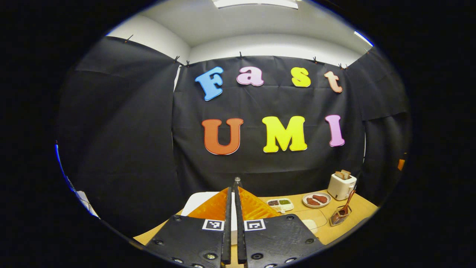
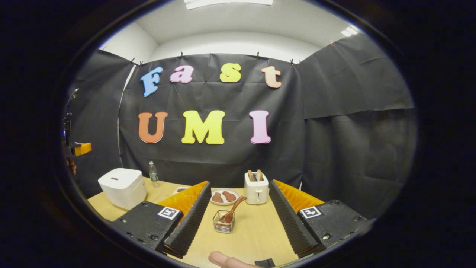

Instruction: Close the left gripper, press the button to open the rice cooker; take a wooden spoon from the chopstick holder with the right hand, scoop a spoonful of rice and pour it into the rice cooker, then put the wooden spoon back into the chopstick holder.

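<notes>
Nothing of the task is finished beyond the left gripper point(image 1: 233, 208) having its jaws clenched; the rice cooker point(image 2: 123, 187) sits lid-down on the bench point(image 2: 256, 230). Right of the cooker, the wooden spoon point(image 2: 233, 211) waits in the chopstick holder point(image 2: 223, 222), squarely ahead of the right gripper point(image 2: 238, 216), jaws spread wide, held level.

Screwed black plates point(image 1: 186, 238) with square markers point(image 1: 213, 225)

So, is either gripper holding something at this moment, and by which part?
Nothing is held. The left gripper is shut on nothing, and the right gripper is open, with the wooden spoon in the chopstick holder.
</notes>
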A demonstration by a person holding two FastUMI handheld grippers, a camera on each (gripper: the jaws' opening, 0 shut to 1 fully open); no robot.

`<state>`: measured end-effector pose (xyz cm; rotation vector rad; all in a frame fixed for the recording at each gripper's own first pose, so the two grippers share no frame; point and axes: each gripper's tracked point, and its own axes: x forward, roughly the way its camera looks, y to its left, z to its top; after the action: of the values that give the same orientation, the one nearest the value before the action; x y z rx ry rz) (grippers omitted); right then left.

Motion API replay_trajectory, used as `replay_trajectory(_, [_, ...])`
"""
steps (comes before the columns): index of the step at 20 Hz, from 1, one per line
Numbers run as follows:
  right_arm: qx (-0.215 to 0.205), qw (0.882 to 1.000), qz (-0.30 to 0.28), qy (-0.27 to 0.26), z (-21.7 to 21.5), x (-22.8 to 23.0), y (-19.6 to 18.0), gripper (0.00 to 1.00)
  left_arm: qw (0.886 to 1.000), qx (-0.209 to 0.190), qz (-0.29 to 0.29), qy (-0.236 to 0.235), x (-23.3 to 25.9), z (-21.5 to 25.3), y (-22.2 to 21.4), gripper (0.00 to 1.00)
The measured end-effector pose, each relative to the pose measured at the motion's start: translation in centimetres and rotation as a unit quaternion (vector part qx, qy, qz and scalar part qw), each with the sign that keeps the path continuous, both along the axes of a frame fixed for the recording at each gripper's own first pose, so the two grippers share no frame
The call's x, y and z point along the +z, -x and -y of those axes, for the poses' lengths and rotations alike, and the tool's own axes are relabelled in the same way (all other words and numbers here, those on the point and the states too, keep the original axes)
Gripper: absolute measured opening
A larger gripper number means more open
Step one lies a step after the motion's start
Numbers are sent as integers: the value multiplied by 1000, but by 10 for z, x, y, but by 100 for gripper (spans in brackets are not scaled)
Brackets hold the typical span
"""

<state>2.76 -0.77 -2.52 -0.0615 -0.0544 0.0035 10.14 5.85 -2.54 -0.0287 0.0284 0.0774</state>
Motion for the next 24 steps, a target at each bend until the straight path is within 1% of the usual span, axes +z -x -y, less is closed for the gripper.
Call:
replay_trajectory(1, [1, 1000, 0, -2, 0, -3, -3, 100, 1000, 3, -14, 2, -9, -4, -8, 5])
replay_trajectory(2, [1, 1000, -1, -3, 1, -5, -6, 99, 1000, 5, -30, 1, -19, -7, -17, 5])
replay_trajectory(3, [3, 1000, -4, -4, 0, -10, -10, 100, 999, 20, -42, -3, -29, -19, -19, 5])
replay_trajectory(4, [7, 1000, -8, -3, -2, -14, -14, 100, 998, 23, -61, -2, -41, -24, -42, 0])
replay_trajectory(5, [9, 1000, -13, -2, -4, -19, -19, 100, 996, 23, -85, -4, -55, -27, -52, 0])
replay_trajectory(8, [16, 1000, -25, 7, -8, -32, -32, 100, 989, 36, -142, -9, -91, -47, -71, 0])
replay_trajectory(13, [21, 998, -51, 10, -13, -58, -57, 100, 976, 39, -214, 9, -139, -66, -105, 0])
replay_trajectory(15, [21, 998, -63, 13, -13, -68, -64, 99, 973, 43, -228, 8, -152, -71, -116, 0])
replay_trajectory(17, [24, 997, -70, 16, -14, -73, -70, 99, 972, 48, -231, 5, -160, -75, -128, 0])
replay_trajectory(20, [23, 997, -77, 10, -9, -75, -77, 100, 968, 48, -245, 19, -173, -75, -136, 0])
replay_trajectory(24, [20, 997, -76, 7, -4, -79, -85, 100, 966, 33, -256, 18, -181, -67, -138, 0])
